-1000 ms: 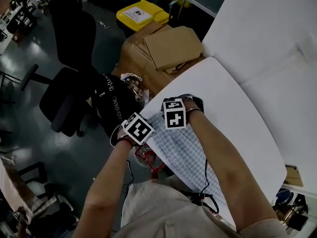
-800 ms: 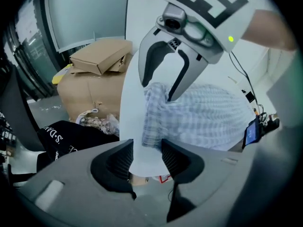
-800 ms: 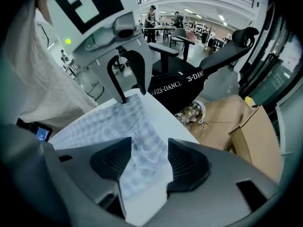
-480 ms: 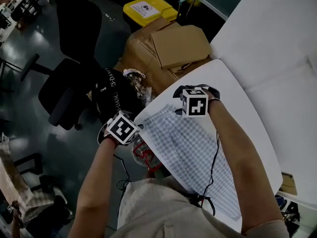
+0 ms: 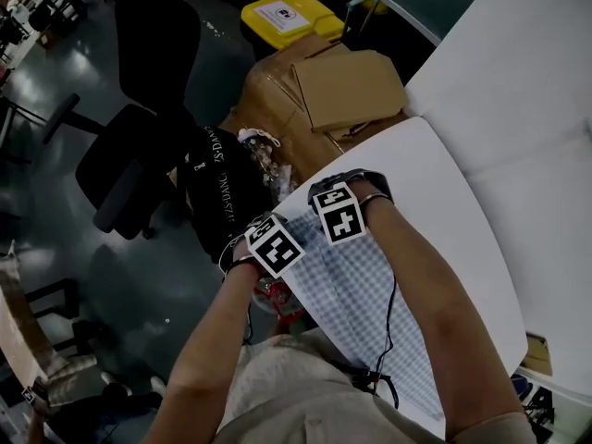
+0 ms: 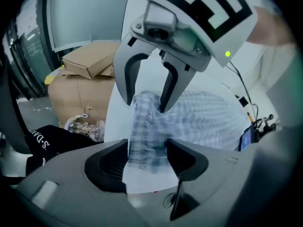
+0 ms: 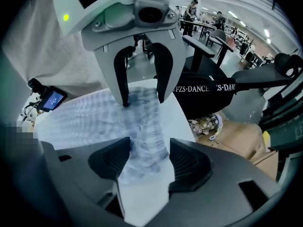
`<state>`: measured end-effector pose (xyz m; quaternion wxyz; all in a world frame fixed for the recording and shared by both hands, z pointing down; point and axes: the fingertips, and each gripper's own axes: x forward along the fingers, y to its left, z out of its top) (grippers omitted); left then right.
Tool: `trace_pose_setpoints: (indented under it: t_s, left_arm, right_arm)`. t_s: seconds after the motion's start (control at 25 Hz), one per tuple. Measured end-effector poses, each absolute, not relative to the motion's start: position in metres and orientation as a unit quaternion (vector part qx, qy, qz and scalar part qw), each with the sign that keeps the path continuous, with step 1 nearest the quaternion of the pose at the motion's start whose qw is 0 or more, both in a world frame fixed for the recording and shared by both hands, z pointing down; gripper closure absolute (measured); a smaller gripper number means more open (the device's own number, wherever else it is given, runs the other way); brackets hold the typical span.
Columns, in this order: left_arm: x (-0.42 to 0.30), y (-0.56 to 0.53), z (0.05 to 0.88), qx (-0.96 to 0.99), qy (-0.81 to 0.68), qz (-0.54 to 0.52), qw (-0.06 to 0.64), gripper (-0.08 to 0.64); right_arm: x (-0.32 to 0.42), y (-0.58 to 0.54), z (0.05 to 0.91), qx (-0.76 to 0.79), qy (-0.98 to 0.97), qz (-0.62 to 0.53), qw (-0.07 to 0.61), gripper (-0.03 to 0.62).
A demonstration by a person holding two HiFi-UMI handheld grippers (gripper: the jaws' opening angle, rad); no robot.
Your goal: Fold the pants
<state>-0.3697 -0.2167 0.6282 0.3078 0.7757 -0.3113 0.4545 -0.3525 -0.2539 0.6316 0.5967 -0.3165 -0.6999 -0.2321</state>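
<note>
Under the right forearm (image 5: 423,289), pants (image 5: 347,289) lie partly hidden.

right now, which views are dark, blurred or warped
Head view: dim and underexposed, floor murky, though the checked pants read clearly. Left gripper view: fisheye-bent, pants smeared up close. Right gripper view: same bending, near pants blurred, dark corners.

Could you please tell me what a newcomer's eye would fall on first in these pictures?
The checked pants lie spread on the rounded white table, with the left gripper and right gripper side by side over their far end. Both pairs of jaws have just been opening and stand apart, a ridge of fabric between each. Beyond the table sit cardboard boxes and a yellow container.
</note>
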Motion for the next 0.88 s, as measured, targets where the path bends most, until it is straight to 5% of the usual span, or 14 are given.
trace_pose_setpoints:
  t_s: [0.56, 0.68, 0.8, 0.88]
  left_arm:
    - [-0.372, -0.209, 0.645, 0.749, -0.327, 0.494, 0.296, 0.308]
    - [-0.369, -0.208, 0.643, 0.754, -0.330, 0.487, 0.292, 0.329]
    - [-0.361, -0.203, 0.643, 0.753, -0.336, 0.481, 0.299, 0.436]
    - [-0.360, -0.201, 0.644, 0.748, -0.344, 0.477, 0.306, 0.453]
  right_arm:
    - [-0.352, -0.251, 0.647, -0.323, -0.684, -0.212, 0.619, 0.326]
    - [-0.349, -0.247, 0.645, -0.318, -0.684, -0.209, 0.622, 0.396]
    - [-0.344, -0.243, 0.645, -0.313, -0.689, -0.207, 0.620, 0.479]
    - [-0.343, -0.241, 0.644, -0.303, -0.700, -0.210, 0.611, 0.485]
